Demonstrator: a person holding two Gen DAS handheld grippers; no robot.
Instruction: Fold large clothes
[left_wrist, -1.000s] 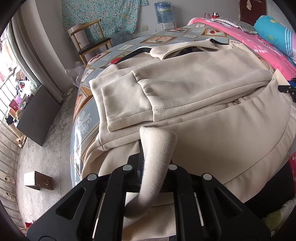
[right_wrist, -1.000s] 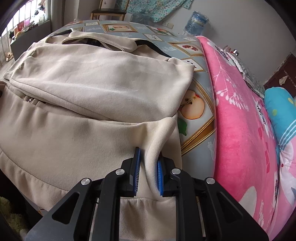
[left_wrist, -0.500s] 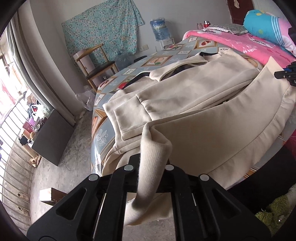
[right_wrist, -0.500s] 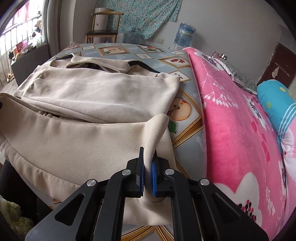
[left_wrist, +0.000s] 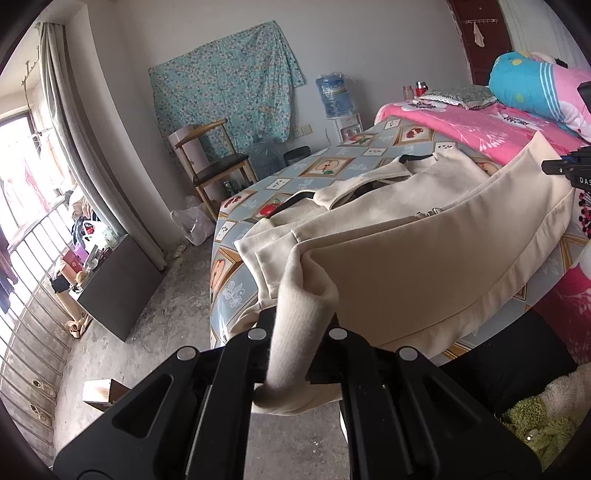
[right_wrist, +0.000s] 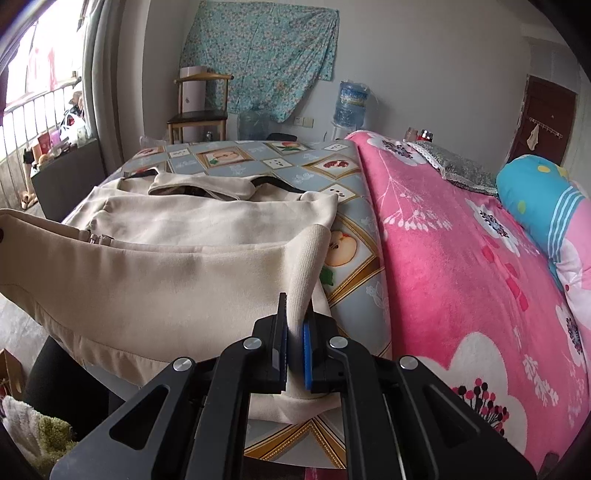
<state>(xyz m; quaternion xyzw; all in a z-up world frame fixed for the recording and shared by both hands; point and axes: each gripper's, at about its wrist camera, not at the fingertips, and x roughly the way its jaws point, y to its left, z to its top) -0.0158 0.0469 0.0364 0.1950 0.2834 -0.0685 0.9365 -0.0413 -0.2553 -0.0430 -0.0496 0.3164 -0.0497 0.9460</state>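
Observation:
A large cream jacket (left_wrist: 424, 258) (right_wrist: 155, 280) lies on the patterned bed cover, sleeves folded across its body and its collar toward the far wall. Its lower hem is lifted off the bed and stretched between both grippers. My left gripper (left_wrist: 295, 332) is shut on the ribbed hem at the jacket's left bottom corner, which hangs down through the jaws. My right gripper (right_wrist: 295, 332) is shut on the ribbed hem at the right bottom corner, pinched between its blue pads (right_wrist: 307, 345). The right gripper's tip (left_wrist: 565, 168) shows at the far right of the left wrist view.
A pink floral blanket (right_wrist: 461, 258) and a blue pillow (right_wrist: 535, 192) fill the bed's right side. A wooden chair (left_wrist: 210, 162), a water bottle (left_wrist: 334, 98) and a dark cabinet (left_wrist: 118, 288) stand past the bed's left edge. A person's dark trouser leg (left_wrist: 509, 365) is near the foot.
Both grippers have risen and drawn back with the hem, lifting the jacket's lower edge off the bed. Both views now tilt up toward the far wall.

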